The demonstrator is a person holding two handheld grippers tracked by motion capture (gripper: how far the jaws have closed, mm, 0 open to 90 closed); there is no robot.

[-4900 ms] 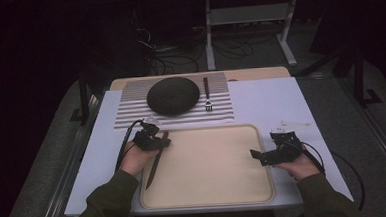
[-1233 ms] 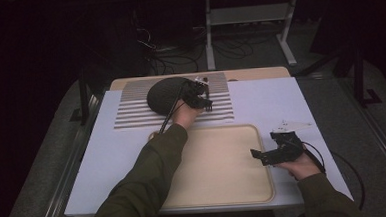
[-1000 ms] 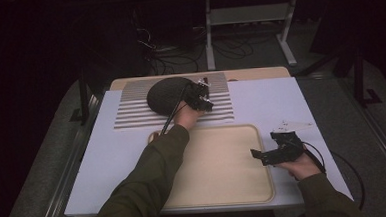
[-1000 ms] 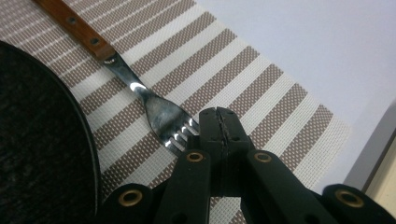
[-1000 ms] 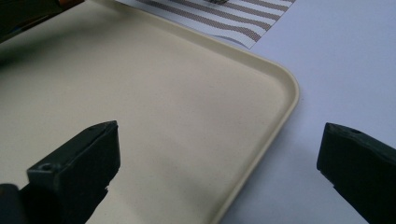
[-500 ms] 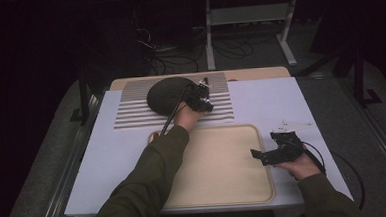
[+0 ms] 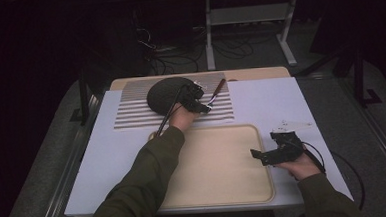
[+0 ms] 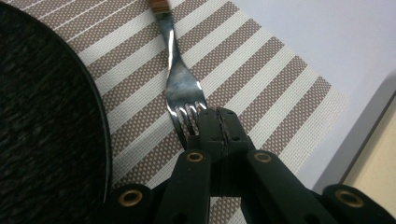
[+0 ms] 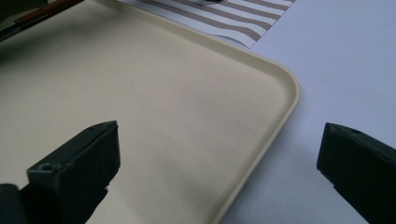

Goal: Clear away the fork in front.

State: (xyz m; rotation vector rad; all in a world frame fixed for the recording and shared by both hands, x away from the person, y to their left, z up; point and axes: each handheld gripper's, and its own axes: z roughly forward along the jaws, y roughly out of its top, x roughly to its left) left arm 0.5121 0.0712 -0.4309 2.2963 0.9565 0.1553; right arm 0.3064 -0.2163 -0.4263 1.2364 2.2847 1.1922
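Observation:
A steel fork [image 8: 180,88] with a brown handle lies tilted on the striped placemat [image 8: 261,79], beside a dark round plate [image 8: 42,116]. My left gripper [image 8: 219,120] is shut, and its tips rest against the ends of the fork's tines. I see nothing between its jaws. From above, the left gripper [image 7: 205,106] reaches over the placemat [image 7: 131,114] between the plate [image 7: 162,92] and the fork [image 7: 216,91]. My right gripper [image 7: 265,145] stands open at the right rim of the beige tray [image 7: 224,162]. Its jaws straddle the tray's corner [image 9: 261,140], and the right gripper [image 9: 219,154] is empty.
A knife [image 9: 42,11] with a brown handle lies at the tray's far left side, mostly under the left forearm [image 7: 149,176]. A white sheet [image 7: 275,99] covers the table. Beyond the table are a metal frame [image 7: 246,15] and floor cables.
Since the earliest frame my left hand has gone from the tray's left edge up to the placemat. The fork's handle has swung right. The right hand has stayed put.

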